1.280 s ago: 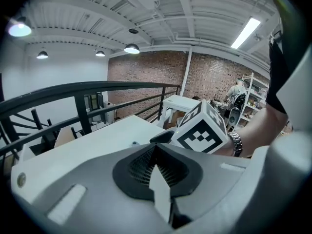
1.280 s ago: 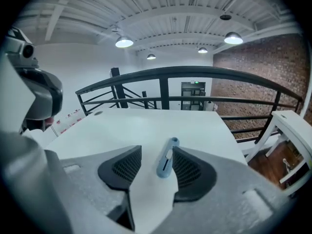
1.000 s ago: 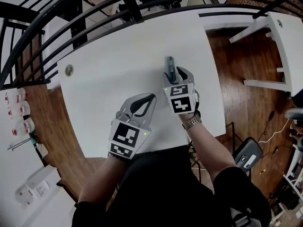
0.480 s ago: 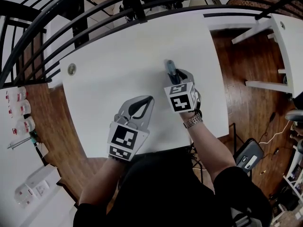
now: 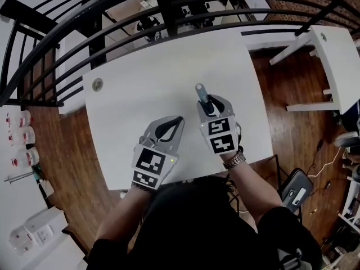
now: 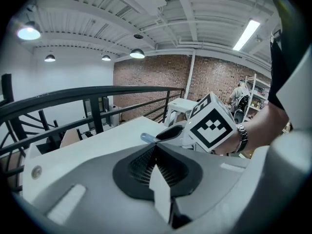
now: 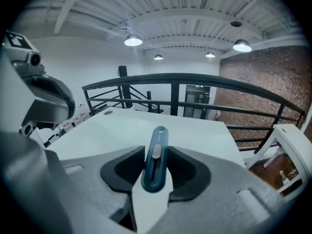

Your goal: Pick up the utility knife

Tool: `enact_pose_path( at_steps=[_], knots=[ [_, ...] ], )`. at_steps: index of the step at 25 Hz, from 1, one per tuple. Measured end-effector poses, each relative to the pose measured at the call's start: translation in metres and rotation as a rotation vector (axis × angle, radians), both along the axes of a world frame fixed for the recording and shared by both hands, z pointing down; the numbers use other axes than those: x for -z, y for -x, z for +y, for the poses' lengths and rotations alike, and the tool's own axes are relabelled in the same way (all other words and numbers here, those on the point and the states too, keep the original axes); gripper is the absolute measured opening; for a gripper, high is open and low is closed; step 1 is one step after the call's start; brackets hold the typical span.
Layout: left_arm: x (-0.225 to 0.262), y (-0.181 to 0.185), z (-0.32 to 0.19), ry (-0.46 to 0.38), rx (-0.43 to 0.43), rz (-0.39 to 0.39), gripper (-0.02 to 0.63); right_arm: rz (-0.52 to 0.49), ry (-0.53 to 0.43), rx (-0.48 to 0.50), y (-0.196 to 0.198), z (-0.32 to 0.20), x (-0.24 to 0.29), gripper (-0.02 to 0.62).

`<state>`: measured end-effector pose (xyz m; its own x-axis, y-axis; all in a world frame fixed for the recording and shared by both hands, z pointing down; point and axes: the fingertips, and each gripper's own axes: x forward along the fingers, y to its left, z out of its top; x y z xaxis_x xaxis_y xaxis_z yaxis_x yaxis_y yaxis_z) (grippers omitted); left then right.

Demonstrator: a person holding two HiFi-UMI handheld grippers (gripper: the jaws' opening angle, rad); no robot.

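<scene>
The utility knife [image 5: 200, 91] is slim and blue with a pale slider. It sticks out forward from my right gripper [image 5: 208, 104], above the white table [image 5: 140, 89]. In the right gripper view the knife [image 7: 156, 141] lies lengthwise between the jaws, whose pads press on both its sides as they close. My left gripper [image 5: 174, 122] hovers to the left of it over the table's near part. Its jaws meet at the tip with nothing in them. From the left gripper [image 6: 156, 148] view, the knife's tip [image 6: 147, 138] pokes out of the right gripper.
A black metal railing [image 5: 112, 21] curves past the table's far side. A round grommet [image 5: 98, 84] sits in the table's far left corner. Another white table [image 5: 337, 49] stands to the right over wooden floor. Bottles [image 5: 22, 135] stand at the far left.
The right gripper's jaws have narrowed onto the knife and it has risen off the table with it. The left gripper shifted a little toward the right one.
</scene>
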<state>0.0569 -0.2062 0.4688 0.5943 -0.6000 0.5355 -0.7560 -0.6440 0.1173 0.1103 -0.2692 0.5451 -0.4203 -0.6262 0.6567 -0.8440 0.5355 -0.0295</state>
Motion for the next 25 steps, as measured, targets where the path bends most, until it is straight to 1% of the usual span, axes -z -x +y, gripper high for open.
enact_pose_path(
  at_steps=[6, 13, 17, 25],
  knots=[
    [0.032, 0.026, 0.024, -0.080, 0.004, 0.041, 0.015, 0.001, -0.089, 0.026, 0.025, 0.042, 0.056, 0.135],
    [0.058, 0.068, 0.059, -0.127, 0.019, 0.110, 0.015, 0.016, -0.186, 0.062, 0.070, 0.090, 0.108, 0.135],
    [0.066, 0.092, 0.079, -0.154, 0.022, 0.127, 0.015, 0.013, -0.223, 0.068, 0.092, 0.116, 0.126, 0.133],
    [0.074, 0.124, 0.105, -0.189, 0.017, 0.142, 0.015, -0.002, -0.262, 0.067, 0.124, 0.157, 0.142, 0.132]
  ],
)
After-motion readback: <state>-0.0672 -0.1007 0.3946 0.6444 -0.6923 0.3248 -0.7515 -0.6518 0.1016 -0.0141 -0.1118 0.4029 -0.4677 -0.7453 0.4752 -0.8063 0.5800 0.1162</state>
